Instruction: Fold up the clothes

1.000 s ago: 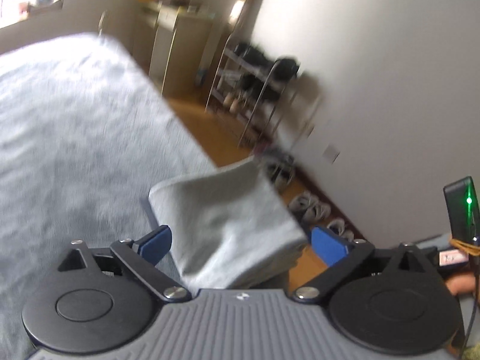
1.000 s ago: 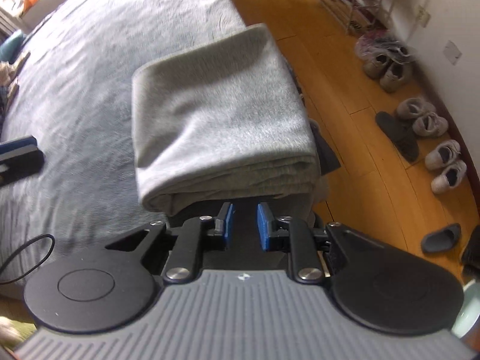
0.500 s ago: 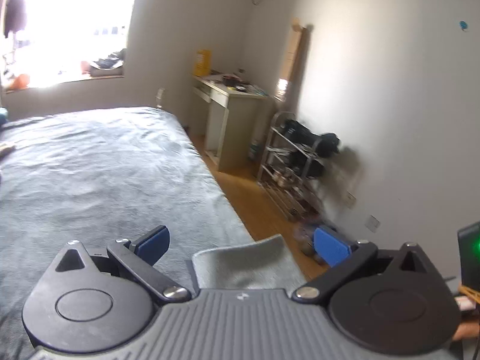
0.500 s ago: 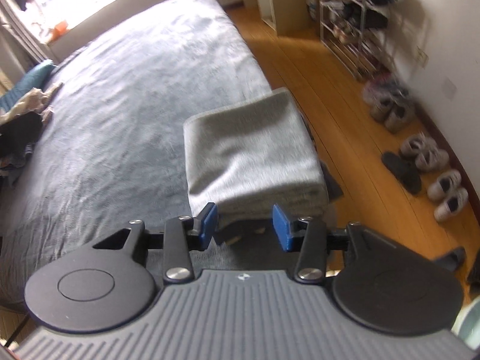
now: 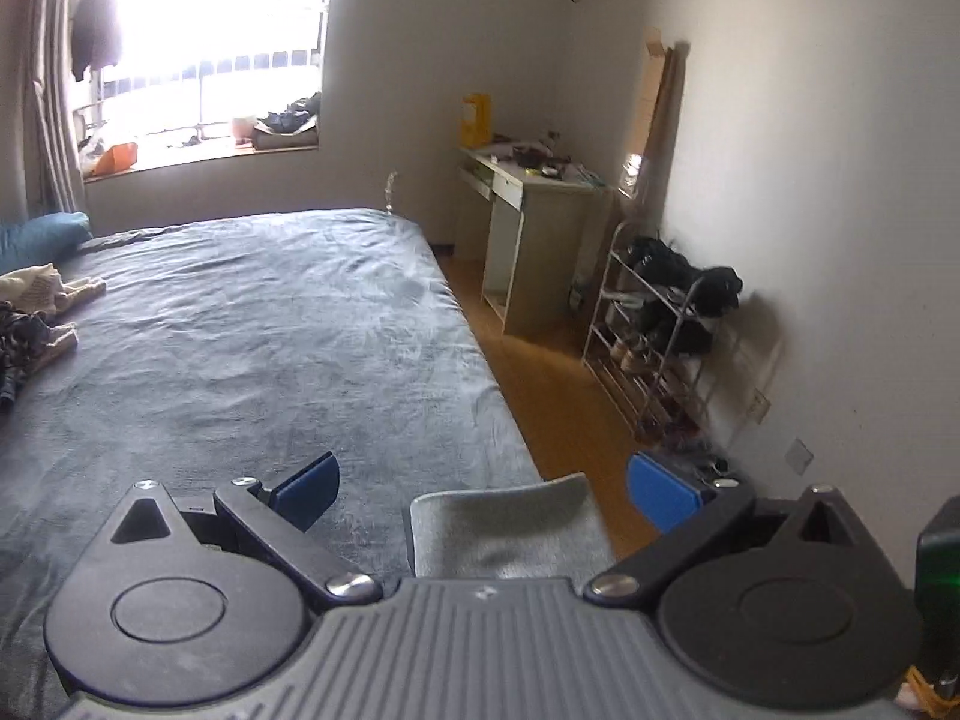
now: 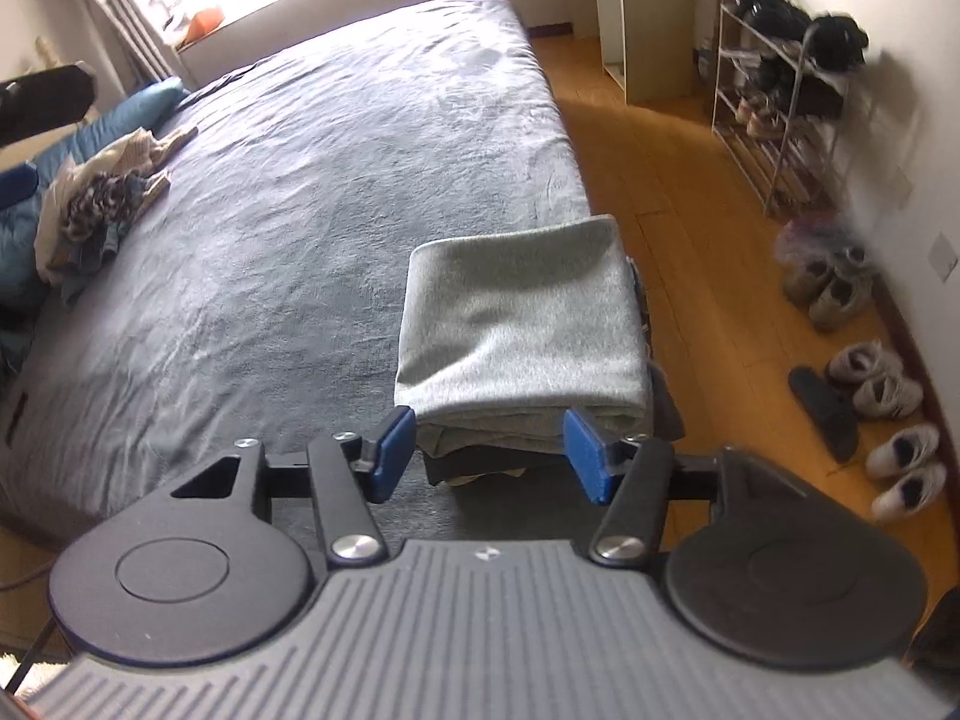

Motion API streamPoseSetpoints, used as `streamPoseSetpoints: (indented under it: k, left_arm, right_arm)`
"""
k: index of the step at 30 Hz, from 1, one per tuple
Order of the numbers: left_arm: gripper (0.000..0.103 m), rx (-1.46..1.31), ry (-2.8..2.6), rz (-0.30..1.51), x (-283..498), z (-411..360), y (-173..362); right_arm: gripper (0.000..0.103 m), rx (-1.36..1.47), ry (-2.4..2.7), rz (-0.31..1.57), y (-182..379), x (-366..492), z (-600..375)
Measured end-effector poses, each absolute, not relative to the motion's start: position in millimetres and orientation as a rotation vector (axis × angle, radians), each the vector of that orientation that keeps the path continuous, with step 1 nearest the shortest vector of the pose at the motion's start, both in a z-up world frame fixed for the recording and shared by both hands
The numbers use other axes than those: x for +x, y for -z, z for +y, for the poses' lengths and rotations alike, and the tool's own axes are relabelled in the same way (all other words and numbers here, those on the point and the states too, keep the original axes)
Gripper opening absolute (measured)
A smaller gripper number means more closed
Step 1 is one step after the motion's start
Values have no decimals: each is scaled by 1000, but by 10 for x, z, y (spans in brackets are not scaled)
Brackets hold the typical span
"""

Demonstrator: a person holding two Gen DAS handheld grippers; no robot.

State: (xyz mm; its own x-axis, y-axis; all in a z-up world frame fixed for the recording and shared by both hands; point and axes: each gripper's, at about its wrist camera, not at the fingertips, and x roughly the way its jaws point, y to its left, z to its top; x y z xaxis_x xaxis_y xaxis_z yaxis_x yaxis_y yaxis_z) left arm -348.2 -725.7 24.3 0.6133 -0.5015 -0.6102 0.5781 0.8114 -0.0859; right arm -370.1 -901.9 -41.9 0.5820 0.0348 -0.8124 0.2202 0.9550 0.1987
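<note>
On the bed's (image 6: 336,192) corner, folded grey garment (image 6: 516,324); both hand-held grippers empty, right (image 6: 489,450) opening.

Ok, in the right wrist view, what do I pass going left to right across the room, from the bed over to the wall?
Pile of unfolded clothes → bare stretch of dark grey bed → folded grey garment at the bed's edge → wooden floor → shoes along the wall.

Nothing here can be read. The yellow box (image 5: 475,116) on the desk (image 5: 528,192), upper middle, shows no legible print.
</note>
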Motion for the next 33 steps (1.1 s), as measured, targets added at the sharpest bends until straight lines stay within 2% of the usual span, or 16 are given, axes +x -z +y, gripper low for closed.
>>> streamPoseSetpoints:
  k: [5,8,12,19,33]
  left_arm:
    - [103,160,580,625,-3666,-7351,-382]
    - [103,171,601,675,-3690,-7371,-428]
    - [103,185,561,755,-3641,-7359,-374]
    - [103,117,515,848,-3482,-7145,-308]
    - [103,114,545,877,-3333,-7058,-339]
  right_arm:
    - [63,279,121,927,257,-3708,-8951]
    - [70,251,135,922,180,-3701,-8859]
    - [74,232,164,933,138,-3697,-8735]
    - [75,218,256,1016,166,-3607,-8512]
    - [78,161,266,1028,87,-3512,-8241]
